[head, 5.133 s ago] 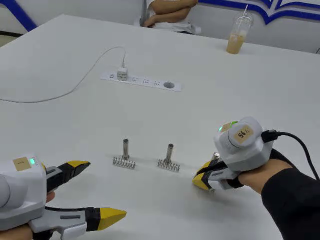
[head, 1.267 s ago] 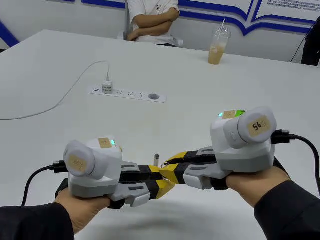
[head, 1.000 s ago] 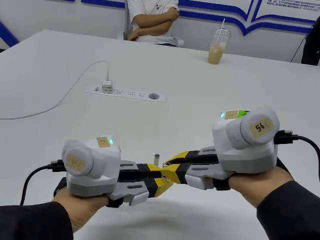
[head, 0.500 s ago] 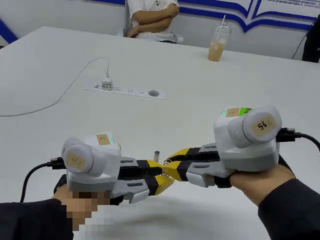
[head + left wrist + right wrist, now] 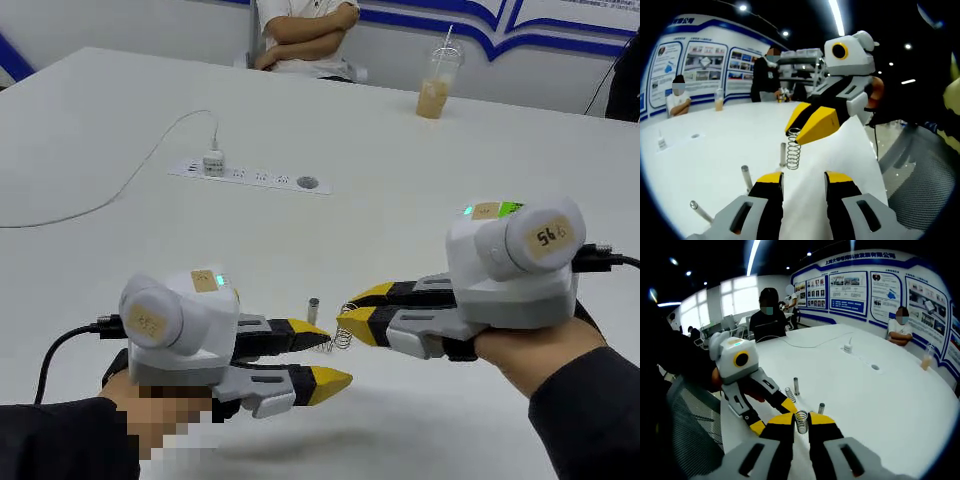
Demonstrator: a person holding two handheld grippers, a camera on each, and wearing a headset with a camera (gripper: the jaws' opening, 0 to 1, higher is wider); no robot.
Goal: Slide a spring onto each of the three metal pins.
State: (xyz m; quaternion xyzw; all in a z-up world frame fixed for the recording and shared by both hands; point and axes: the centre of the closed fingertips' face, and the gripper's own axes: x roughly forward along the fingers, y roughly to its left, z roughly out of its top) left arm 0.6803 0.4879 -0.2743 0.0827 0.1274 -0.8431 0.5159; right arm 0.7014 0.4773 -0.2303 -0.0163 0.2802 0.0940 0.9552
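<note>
Hovering nearest the person, the left gripper (image 5: 338, 354) is holding its jaws wide apart over the white table (image 5: 120, 120). Just beyond it, the right gripper (image 5: 345, 308) is pinching one end of a spring (image 5: 343, 337) between narrowed jaws, the coil hanging just off the left gripper's far tip. A metal pin (image 5: 313, 310) is standing upright just left of the spring. Farther back, a power strip (image 5: 250, 175) is lying flat, and a drink cup (image 5: 434, 88) is standing near the far edge.
</note>
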